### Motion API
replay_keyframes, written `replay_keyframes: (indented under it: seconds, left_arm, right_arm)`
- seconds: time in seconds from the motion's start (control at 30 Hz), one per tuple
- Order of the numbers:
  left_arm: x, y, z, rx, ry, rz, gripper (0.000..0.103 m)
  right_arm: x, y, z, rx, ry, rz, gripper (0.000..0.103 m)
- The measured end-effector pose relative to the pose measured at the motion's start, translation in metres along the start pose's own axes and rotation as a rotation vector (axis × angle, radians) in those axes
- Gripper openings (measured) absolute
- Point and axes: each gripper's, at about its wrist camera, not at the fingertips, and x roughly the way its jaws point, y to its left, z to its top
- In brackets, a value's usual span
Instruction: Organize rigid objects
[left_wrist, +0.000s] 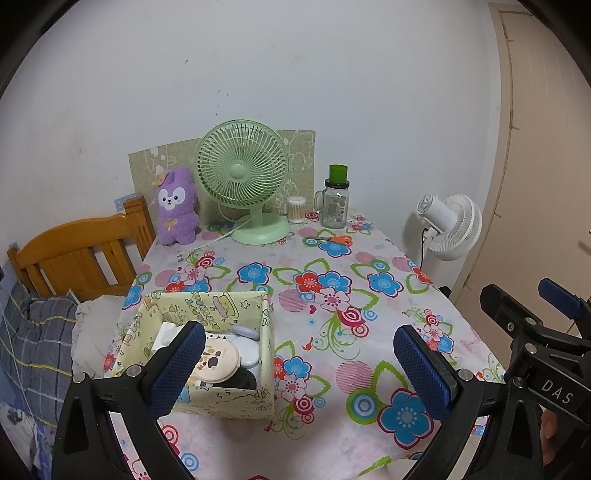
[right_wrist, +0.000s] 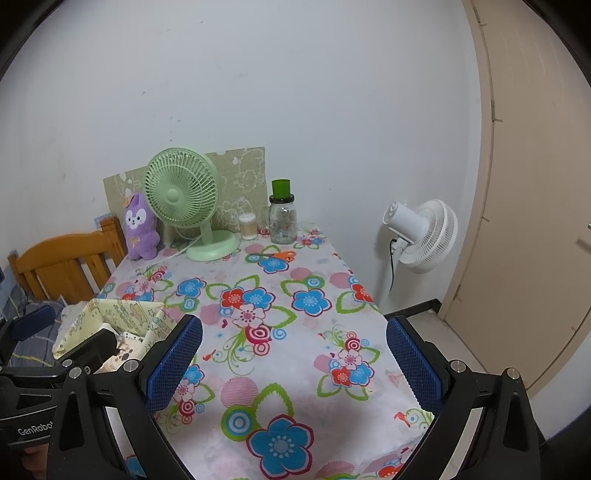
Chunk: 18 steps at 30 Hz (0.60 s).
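Observation:
A yellow patterned box stands at the near left of the floral table. It holds several compacts, a round cream one on top. My left gripper is open and empty, held above the table with its left finger over the box. My right gripper is open and empty above the near right of the table; the box shows at its left. Orange-handled scissors lie at the far right of the table, also in the right wrist view.
A green desk fan, a purple plush, a cotton swab jar and a glass mug jar line the far edge. A wooden bed frame is left. A white floor fan and door stand right.

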Motion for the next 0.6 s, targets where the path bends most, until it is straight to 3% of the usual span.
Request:
replay_keyframes:
  seconds: [0.6]
  left_arm:
    - [0.0008, -0.0038, -0.0005, -0.006, 0.020, -0.027, 0.103]
  right_arm:
    - [0.0013, -0.0054, -0.0015, 0.017, -0.003, 0.000, 0.101]
